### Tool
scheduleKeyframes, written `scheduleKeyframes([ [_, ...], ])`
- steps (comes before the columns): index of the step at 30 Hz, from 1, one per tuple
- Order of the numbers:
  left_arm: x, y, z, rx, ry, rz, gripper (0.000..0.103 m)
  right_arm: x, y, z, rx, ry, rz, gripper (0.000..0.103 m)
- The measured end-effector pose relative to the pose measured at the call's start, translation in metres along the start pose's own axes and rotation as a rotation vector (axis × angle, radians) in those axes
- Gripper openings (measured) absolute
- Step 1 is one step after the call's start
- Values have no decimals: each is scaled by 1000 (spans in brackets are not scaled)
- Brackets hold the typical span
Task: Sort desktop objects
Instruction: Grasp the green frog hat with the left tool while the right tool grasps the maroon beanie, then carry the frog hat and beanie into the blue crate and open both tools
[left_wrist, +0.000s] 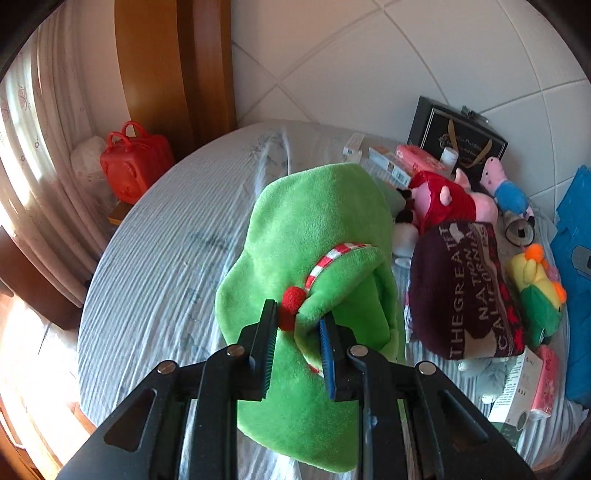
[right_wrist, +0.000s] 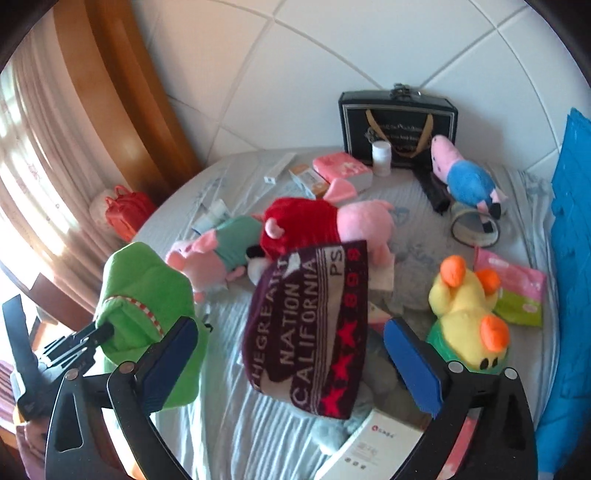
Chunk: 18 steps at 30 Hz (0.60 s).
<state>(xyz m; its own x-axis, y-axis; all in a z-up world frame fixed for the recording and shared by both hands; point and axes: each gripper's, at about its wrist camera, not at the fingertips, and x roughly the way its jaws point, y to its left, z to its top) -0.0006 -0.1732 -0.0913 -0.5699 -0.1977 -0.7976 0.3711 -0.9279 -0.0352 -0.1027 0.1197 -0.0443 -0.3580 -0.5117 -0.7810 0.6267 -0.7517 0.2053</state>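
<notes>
Two grippers working apart: left gripper (left_wrist: 298, 325) pinching the green plush garment (left_wrist: 314, 236) above the striped bedsheet (left_wrist: 155, 258), probably separating clothing from toys, right gripper (right_wrist: 291, 365) hanging spread and empty over the maroon knit cap (right_wrist: 310, 325).

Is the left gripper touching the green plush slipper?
Touching: the left wrist view shows the left gripper shut on the green plush slipper's strap.
</notes>
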Motion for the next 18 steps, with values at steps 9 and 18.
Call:
scheduleKeyframes([
  [9,55,-31,-24,75,109,-32,21,72,-16,-53,34,185,-60,103],
  [18,87,-32,-23,87,145,-50,21,138,-18,-56,75,248,-58,103],
])
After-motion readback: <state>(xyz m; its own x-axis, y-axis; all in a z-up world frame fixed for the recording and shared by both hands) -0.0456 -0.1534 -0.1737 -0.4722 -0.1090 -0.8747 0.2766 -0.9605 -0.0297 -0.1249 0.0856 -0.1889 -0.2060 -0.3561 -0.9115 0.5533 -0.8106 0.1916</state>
